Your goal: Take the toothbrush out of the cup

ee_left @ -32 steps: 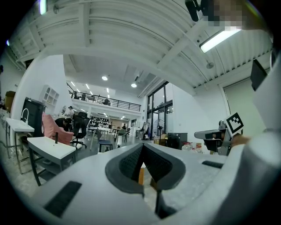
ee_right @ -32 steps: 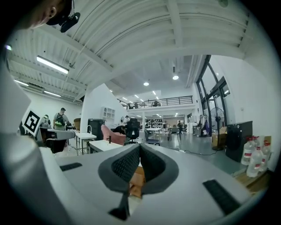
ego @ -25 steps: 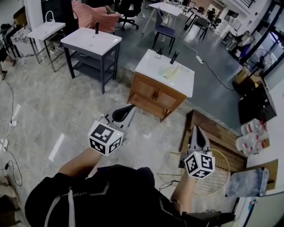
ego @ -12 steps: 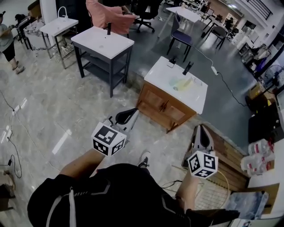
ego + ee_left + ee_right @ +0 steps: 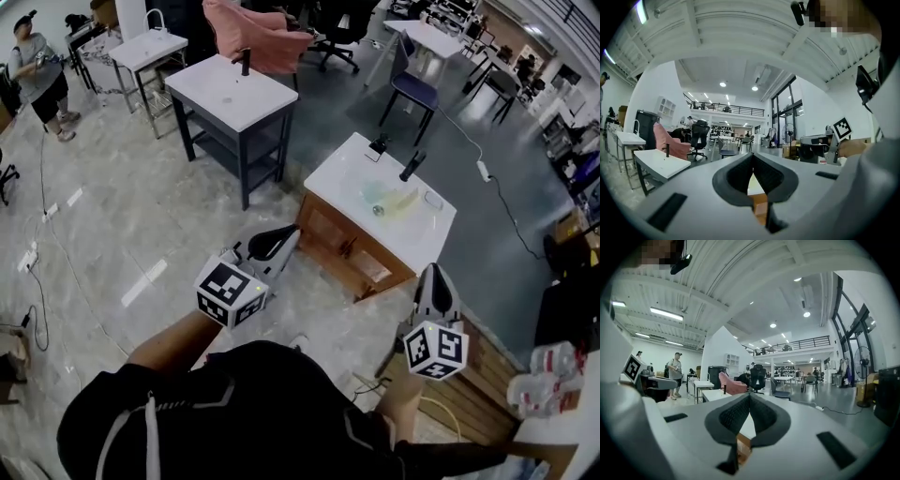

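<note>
A wooden vanity with a white sink top (image 5: 433, 239) stands ahead of me on the floor. On it lies a pale green cup (image 5: 377, 196) with a pale yellow item (image 5: 406, 201) beside it; no toothbrush can be made out at this size. My left gripper (image 5: 289, 233) is shut and empty, held level, short of the vanity's near left corner. My right gripper (image 5: 434, 270) is also shut and empty, just off the vanity's near right corner. In the left gripper view the shut left gripper (image 5: 753, 158) points at the vanity; the right gripper (image 5: 749, 396) does likewise in its view.
Two black faucets (image 5: 411, 166) rise at the vanity's back. A dark-framed white sink table (image 5: 232, 94) and a smaller sink stand (image 5: 148, 49) lie to the far left, with a pink-draped chair (image 5: 258, 33) behind. A person (image 5: 42, 75) stands far left. Wooden boards (image 5: 487, 398) and water bottles (image 5: 548, 375) sit at the lower right.
I have walked forward, and both grippers have travelled with me toward the wooden vanity, which now sits closer under them. The jaws stayed shut throughout.
</note>
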A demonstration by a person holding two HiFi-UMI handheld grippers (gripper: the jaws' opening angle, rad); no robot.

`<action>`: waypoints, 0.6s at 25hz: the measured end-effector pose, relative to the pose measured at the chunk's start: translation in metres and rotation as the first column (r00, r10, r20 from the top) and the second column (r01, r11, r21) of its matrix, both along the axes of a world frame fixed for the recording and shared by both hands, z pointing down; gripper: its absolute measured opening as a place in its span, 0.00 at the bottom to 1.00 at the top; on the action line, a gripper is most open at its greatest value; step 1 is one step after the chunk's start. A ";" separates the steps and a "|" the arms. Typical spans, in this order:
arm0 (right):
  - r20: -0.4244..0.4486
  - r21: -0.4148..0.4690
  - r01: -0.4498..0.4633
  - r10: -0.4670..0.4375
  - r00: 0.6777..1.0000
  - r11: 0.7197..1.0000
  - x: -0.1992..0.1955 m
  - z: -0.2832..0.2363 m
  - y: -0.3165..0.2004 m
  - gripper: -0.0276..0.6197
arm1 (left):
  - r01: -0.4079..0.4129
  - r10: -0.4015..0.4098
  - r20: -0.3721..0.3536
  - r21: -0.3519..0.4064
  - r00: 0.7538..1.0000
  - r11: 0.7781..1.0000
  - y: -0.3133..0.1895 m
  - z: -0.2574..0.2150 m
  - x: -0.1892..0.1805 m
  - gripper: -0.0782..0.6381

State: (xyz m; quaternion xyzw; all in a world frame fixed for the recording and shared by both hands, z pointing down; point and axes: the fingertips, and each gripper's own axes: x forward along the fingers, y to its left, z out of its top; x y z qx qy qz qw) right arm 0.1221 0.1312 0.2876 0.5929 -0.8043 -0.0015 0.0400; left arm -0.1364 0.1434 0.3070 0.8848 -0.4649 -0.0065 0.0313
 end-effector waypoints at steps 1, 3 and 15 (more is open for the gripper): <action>0.001 -0.004 0.007 -0.007 1.000 1.000 0.007 0.001 -0.008 0.05 | -0.006 0.006 0.001 -0.003 1.000 1.000 -0.006 0.000 0.009 0.12; -0.001 -0.007 0.020 -0.020 1.000 1.000 0.021 0.004 -0.023 0.05 | 0.001 -0.001 0.018 -0.003 1.000 1.000 -0.018 0.001 0.023 0.12; 0.086 -0.004 -0.017 0.018 0.996 1.000 0.114 0.014 -0.085 0.05 | 0.006 -0.007 0.064 0.008 0.998 1.000 -0.075 -0.008 0.098 0.12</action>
